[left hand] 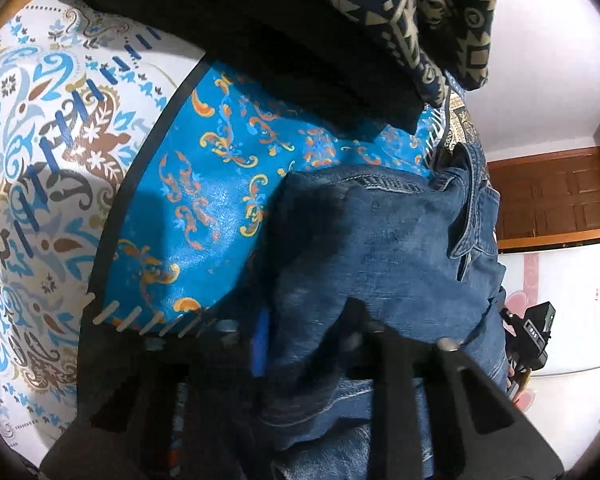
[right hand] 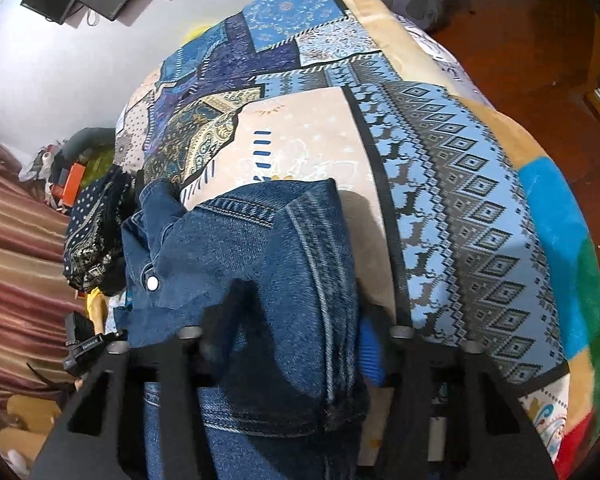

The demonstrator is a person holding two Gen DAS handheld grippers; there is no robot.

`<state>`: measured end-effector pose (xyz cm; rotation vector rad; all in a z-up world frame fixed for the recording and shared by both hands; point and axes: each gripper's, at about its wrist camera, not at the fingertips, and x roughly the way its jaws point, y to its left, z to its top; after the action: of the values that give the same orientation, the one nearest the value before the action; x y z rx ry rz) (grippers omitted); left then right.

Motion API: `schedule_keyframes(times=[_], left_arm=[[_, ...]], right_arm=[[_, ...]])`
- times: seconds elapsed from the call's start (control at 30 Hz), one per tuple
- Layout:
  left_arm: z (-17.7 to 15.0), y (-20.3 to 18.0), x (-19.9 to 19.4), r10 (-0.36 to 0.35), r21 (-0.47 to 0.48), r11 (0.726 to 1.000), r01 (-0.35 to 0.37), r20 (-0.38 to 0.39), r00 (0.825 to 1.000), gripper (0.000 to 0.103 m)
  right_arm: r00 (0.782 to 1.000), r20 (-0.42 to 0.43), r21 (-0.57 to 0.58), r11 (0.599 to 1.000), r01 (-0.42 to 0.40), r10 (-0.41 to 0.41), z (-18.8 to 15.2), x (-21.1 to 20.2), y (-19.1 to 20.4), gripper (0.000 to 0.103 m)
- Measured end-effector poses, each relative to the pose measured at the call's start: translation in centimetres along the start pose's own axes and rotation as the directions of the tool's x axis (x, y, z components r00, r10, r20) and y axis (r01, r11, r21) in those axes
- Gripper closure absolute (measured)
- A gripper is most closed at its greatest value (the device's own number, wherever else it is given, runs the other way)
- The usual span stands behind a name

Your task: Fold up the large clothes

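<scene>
The blue denim jacket point(left hand: 380, 240) lies bunched on the patchwork patterned bedspread point(left hand: 204, 184), draped between both tongs. The left gripper point(left hand: 312, 344) pinches a denim fold between its jaws, and the right gripper point(right hand: 300, 340) likewise clamps the jacket's seamed edge point(right hand: 320, 264); a dark patterned cloth pile point(left hand: 380, 12) sits ahead of the left tongs

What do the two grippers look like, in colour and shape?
Both the left gripper and the right gripper are matte black, with angular frames that have cut-out openings, and round grey metal bolt heads along a cross bar. Blue pads show at the fingers. No cables or sleeves show.
</scene>
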<state>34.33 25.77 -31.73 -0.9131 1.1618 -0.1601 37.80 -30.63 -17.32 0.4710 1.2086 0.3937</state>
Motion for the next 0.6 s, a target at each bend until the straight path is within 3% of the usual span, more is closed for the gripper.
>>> schedule_keyframes(times=[0.1, 0.2, 0.3, 0.4, 0.53, 0.6], left_arm=[[-0.2, -2.8, -1.3, 0.086, 0.106, 0.990, -0.091, 0.057, 0.995, 0.093], [-0.4, -7.4, -3.0, 0.194, 0.258, 0.938, -0.230, 0.159, 0.968, 0.096], [-0.3, -11.7, -6.1, 0.122, 0.316, 0.930, -0.188, 0.217, 0.969, 0.096], [-0.4, -17.0, -9.8, 0.068, 0.409, 0.892, -0.194, 0.304, 0.950, 0.096], [-0.2, -22.2, -12.7, -0.010, 0.479, 0.861, -0.169, 0.348, 0.937, 0.096], [0.1, -24.0, -13.5, -0.012, 0.503, 0.841, -0.198, 0.383, 0.924, 0.096]], right_arm=[[1.000, 0.018, 0.011, 1.000, 0.009, -0.009, 0.0, -0.9, -0.2, 0.092], [0.998, 0.049, 0.013, 0.999, -0.033, 0.032, 0.4, -2.5, 0.5, 0.093], [0.994, 0.079, -0.011, 0.997, -0.077, 0.078, 0.9, -4.7, 2.0, 0.093], [0.991, 0.118, -0.093, 0.994, -0.056, 0.067, 1.3, -7.1, 4.7, 0.094], [0.980, 0.190, -0.178, 0.984, -0.016, 0.050, 1.8, -9.4, 7.7, 0.094], [0.972, 0.225, -0.198, 0.980, -0.018, 0.064, 2.5, -10.5, 8.9, 0.094]])
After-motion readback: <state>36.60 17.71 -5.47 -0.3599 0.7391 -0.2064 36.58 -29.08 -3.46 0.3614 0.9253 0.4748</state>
